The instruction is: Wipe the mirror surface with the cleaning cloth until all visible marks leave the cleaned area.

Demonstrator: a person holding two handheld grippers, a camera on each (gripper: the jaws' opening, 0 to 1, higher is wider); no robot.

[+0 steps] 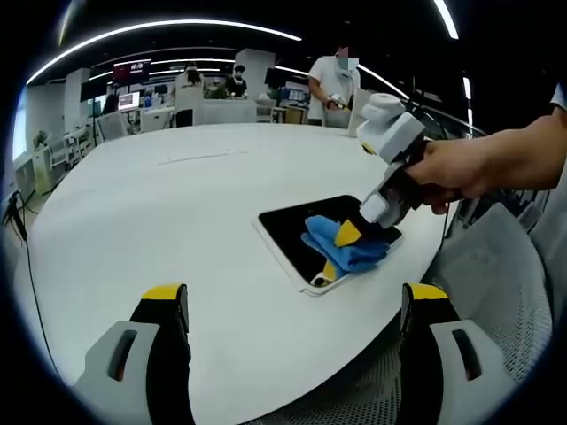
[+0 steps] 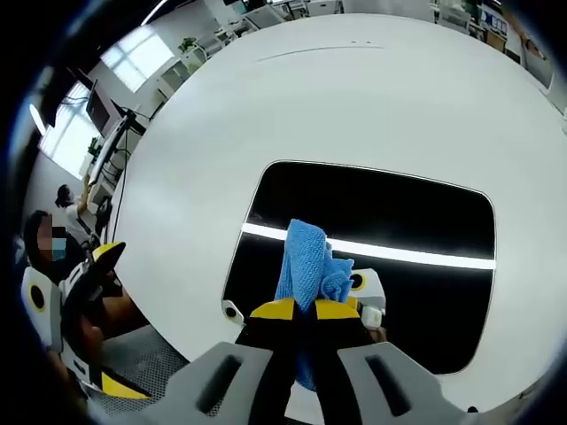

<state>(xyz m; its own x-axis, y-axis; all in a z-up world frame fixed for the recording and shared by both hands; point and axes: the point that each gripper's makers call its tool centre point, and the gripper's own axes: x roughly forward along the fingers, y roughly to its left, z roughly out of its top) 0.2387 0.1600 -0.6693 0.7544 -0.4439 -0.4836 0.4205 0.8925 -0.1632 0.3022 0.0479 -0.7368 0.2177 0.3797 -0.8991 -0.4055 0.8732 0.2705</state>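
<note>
The mirror point(image 2: 372, 221) lay flat near the counter's point(image 1: 177, 212) edge. The right gripper point(image 2: 306, 310), angled down in a hand point(image 1: 461, 173), pinched the cloth point(image 2: 306, 257) against it. The left gripper's point(image 1: 297, 310) fingers point(image 1: 164, 305) hung wide apart, holding nothing.

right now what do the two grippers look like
Left gripper: black jaws with yellow tips and grey housings. Right gripper: same black jaws, yellow tips, grey housings; seen from the left gripper view it has a white-grey body, held by a bare hand.
</note>
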